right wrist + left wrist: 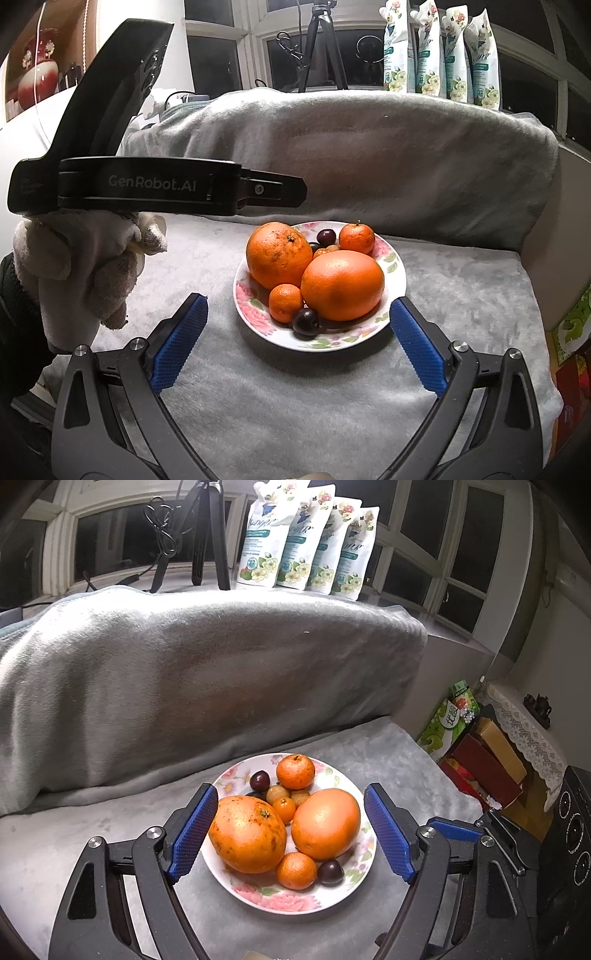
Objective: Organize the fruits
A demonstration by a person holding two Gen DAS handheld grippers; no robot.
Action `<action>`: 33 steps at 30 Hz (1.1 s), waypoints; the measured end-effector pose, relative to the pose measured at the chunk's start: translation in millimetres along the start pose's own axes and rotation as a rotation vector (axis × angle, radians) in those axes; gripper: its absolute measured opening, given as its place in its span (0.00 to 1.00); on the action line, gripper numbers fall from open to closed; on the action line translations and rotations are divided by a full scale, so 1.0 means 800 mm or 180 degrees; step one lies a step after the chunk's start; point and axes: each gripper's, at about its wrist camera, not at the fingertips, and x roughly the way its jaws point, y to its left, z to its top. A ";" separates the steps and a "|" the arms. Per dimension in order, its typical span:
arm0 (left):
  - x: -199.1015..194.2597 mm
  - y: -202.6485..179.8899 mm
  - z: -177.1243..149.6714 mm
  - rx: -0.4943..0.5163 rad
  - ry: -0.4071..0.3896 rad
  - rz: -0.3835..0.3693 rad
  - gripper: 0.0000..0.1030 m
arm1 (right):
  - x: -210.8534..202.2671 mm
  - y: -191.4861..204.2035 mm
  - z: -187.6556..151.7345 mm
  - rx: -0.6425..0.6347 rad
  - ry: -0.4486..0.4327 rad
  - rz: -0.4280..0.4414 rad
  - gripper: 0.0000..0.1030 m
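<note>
A floral plate (258, 897) (255, 314) sits on the grey blanket. On it lie two large oranges (247, 834) (279, 254), (327, 823) (341, 286), small tangerines (295, 771) (284, 302), dark plums (330, 872) (306, 322) and brownish longans (279, 792). My left gripper (291, 805) is open and empty, its blue fingers (195, 830) either side of the plate just above it. My right gripper (299, 314) is open and empty, low over the blanket at the plate's near edge. The left gripper's black body (147, 184) and gloved hand show at left in the right wrist view.
A blanket-covered sofa back (203, 672) rises behind the plate. Refill pouches (306, 542) and a tripod (207, 535) stand on the window sill. Boxes (480, 753) and a black speaker (569, 830) sit to the right of the seat.
</note>
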 end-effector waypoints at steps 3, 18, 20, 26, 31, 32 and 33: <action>-0.003 -0.001 0.000 -0.0001 -0.0016 0.0006 0.79 | 0.000 0.000 0.001 0.0009 -0.0010 -0.0012 0.98; -0.021 -0.001 -0.005 -0.0026 -0.0109 0.0018 0.79 | -0.010 0.002 0.003 0.0073 -0.0050 -0.0136 0.98; -0.025 -0.001 -0.007 -0.0034 -0.0122 0.0019 0.79 | -0.013 0.004 0.004 0.0075 -0.0056 -0.0161 0.98; -0.043 0.002 -0.015 -0.0070 -0.0203 0.0045 0.79 | -0.022 0.011 0.005 0.0119 -0.0072 -0.0277 0.98; -0.060 0.005 -0.023 -0.0080 -0.0264 0.0085 0.79 | -0.030 0.017 0.006 0.0131 -0.0098 -0.0421 0.98; -0.064 0.005 -0.025 -0.0079 -0.0279 0.0099 0.79 | -0.031 0.017 0.007 0.0132 -0.0101 -0.0445 0.98; -0.067 0.006 -0.027 -0.0080 -0.0290 0.0112 0.79 | -0.033 0.018 0.007 0.0134 -0.0111 -0.0476 0.98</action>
